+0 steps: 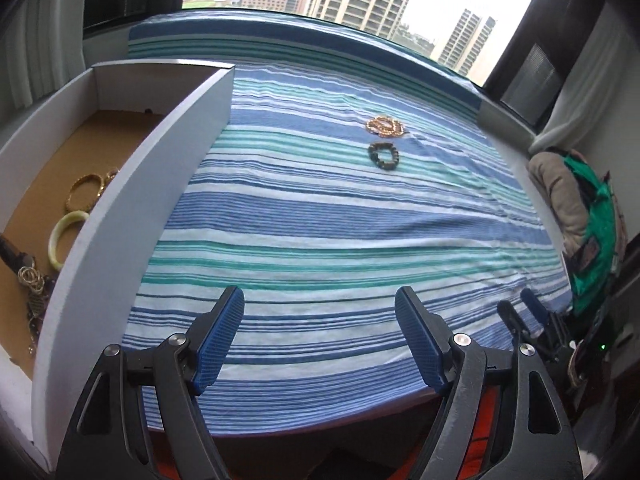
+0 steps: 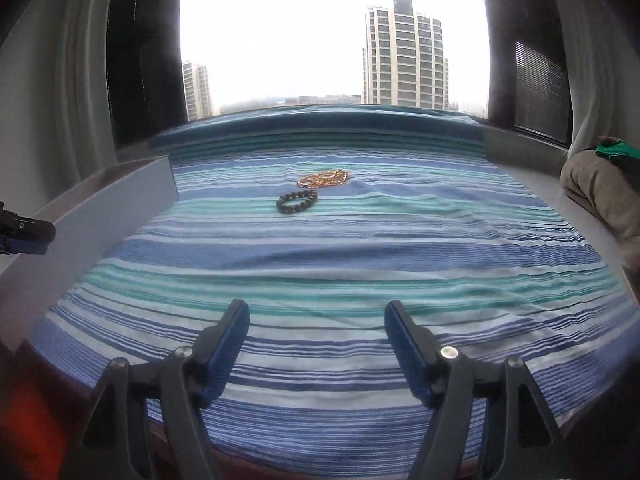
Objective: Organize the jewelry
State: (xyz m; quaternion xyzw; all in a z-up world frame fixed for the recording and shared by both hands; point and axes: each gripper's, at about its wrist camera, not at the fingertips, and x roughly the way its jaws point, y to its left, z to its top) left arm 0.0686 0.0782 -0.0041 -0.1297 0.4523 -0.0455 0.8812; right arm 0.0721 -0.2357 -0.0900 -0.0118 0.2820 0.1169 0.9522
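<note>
A dark bead bracelet (image 1: 384, 155) (image 2: 297, 201) lies on the striped cloth, with a gold chain bracelet (image 1: 386, 125) (image 2: 325, 179) just behind it. At the left stands a white box (image 1: 132, 208) (image 2: 100, 220) with a brown floor. It holds a gold bangle (image 1: 85, 192), a pale green bangle (image 1: 64, 236) and a tangle of silver rings (image 1: 32, 280). My left gripper (image 1: 319, 294) is open and empty over the cloth's near part, beside the box wall. My right gripper (image 2: 317, 305) (image 1: 516, 300) is open and empty too, to the right of the left one. Both bracelets lie well ahead of both grippers.
The blue, teal and white striped cloth (image 1: 320, 220) covers the surface up to a window sill at the back. A heap of beige and green clothing (image 1: 568, 208) (image 2: 596, 192) sits at the right edge. The surface's front edge runs just under the grippers.
</note>
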